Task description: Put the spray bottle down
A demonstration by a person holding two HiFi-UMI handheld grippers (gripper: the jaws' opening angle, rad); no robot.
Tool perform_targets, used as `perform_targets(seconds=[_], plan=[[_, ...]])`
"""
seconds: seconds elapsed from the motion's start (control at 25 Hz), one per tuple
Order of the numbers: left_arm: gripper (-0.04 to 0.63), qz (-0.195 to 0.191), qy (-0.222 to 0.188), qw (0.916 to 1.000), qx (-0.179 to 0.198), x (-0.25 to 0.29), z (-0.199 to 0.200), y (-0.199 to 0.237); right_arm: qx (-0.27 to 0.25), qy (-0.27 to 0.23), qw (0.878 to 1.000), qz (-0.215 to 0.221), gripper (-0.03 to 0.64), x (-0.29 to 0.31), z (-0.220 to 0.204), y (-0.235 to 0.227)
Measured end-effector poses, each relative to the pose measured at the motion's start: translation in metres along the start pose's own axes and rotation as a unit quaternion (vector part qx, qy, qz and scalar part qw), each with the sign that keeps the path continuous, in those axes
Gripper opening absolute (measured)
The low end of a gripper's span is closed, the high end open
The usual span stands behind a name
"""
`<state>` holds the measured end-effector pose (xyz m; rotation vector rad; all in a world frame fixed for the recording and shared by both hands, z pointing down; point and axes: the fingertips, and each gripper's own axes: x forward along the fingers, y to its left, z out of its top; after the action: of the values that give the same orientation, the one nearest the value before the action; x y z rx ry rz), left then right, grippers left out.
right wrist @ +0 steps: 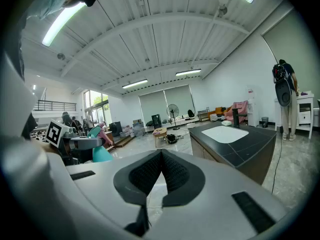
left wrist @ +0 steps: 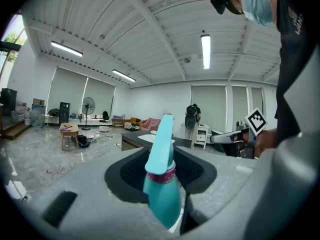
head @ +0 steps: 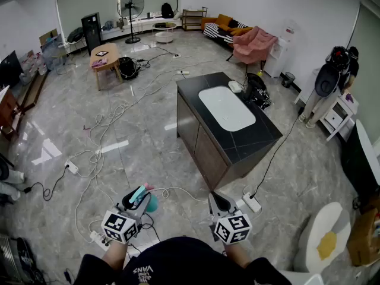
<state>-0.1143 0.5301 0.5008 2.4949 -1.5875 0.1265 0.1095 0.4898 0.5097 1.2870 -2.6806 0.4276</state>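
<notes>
Spray bottle (left wrist: 162, 184) is nowhere near down yet. It's teal with a pink collar, and the left tongs (head: 136, 200) are clamped on its lower body. The spray head stands up past the jaws in the left gripper view. It hangs out in front of the person, over the floor (head: 148, 129). My guess is the grip sits low on the fat part so the bottle can't slip or tip while carried.

Right tongs (head: 217, 203) are pinched together on nothing, just beside the left ones. They're probably kept free because one grip is plenty here.

Only sensible landing spot I can see is the black surface (head: 261, 136) ahead, an island with a white basin (head: 227, 107) set into its top. It's well apart from the bottle, so I'd say some walking comes first. The dark top beside the basin looks like the easy place.

Room is big and open, with white cables (head: 104, 141) snaking over grey marble-look flooring. At the back are a standing fan (head: 131, 8), a small wooden table (head: 105, 58) and a pink armchair (head: 255, 43). Another person (head: 329, 82) stands by a white cabinet on the right.
</notes>
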Motion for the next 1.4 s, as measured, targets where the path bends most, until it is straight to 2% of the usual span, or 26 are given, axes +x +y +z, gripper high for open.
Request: perform_targets(seconds=[0.36, 0.56, 0.72, 0.92, 1.4], plan=[[0.152, 0.018, 0.002, 0.9998, -0.001, 0.027, -0.003, -0.022, 0.014, 0.009, 0.999, 0.032, 0.002, 0.003, -0.002, -0.036], [0.152, 0.038, 0.012, 0.9992, -0.008, 0.026, -0.009, -0.005, 0.030, 0.013, 0.999, 0.042, 0.002, 0.017, -0.009, -0.036], [0.152, 0.032, 0.009, 0.9994, -0.013, 0.043, -0.009, 0.011, 0.034, 0.021, 0.999, 0.035, 0.002, 0.038, -0.011, -0.043], [0.152, 0.017, 0.012, 0.9996, -0.020, 0.078, -0.008, 0.051, 0.038, 0.021, 0.999, 0.016, 0.002, 0.078, -0.002, -0.052], [0.152, -0.046, 0.011, 0.9988, -0.011, 0.184, 0.034, 0.177, 0.046, 0.001, 0.998, -0.050, 0.002, 0.217, 0.053, -0.076]])
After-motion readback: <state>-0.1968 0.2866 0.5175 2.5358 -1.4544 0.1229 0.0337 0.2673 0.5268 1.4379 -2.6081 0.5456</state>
